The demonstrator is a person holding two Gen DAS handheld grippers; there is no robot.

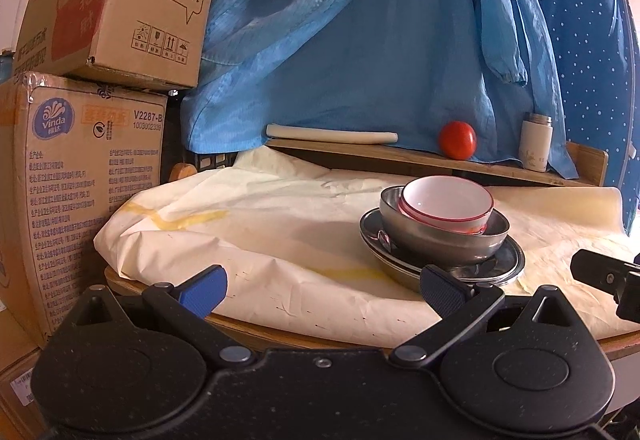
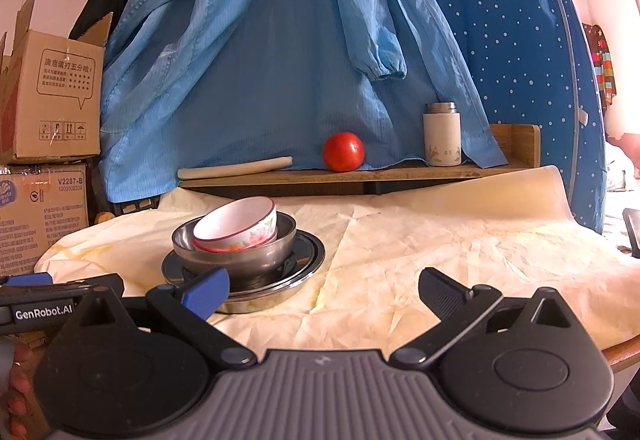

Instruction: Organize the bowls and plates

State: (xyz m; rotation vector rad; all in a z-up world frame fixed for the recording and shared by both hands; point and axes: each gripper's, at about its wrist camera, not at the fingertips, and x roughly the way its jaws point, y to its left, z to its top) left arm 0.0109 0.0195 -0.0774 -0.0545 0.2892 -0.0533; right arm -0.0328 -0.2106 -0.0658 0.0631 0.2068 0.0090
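Observation:
A stack stands on the paper-covered table: metal plates [image 1: 504, 260] [image 2: 308, 260] at the bottom, a steel bowl [image 1: 436, 240] [image 2: 256, 256] on them, and a tilted white bowl with a red rim [image 1: 448, 202] [image 2: 236, 224] nested inside. My left gripper [image 1: 324, 290] is open, low at the table's near edge, its right finger just in front of the plates. My right gripper [image 2: 324, 292] is open too, with its left blue pad [image 2: 206, 294] in front of the stack's near rim. Neither holds anything.
A wooden shelf [image 2: 400, 172] at the back carries a red tomato [image 2: 343, 152] [image 1: 457, 140], a white flask [image 2: 442, 134] [image 1: 536, 142] and a white roll [image 2: 236, 167]. Blue garments hang behind. Cardboard boxes [image 1: 88, 144] stand at the left. The other gripper [image 2: 48, 304] shows at lower left.

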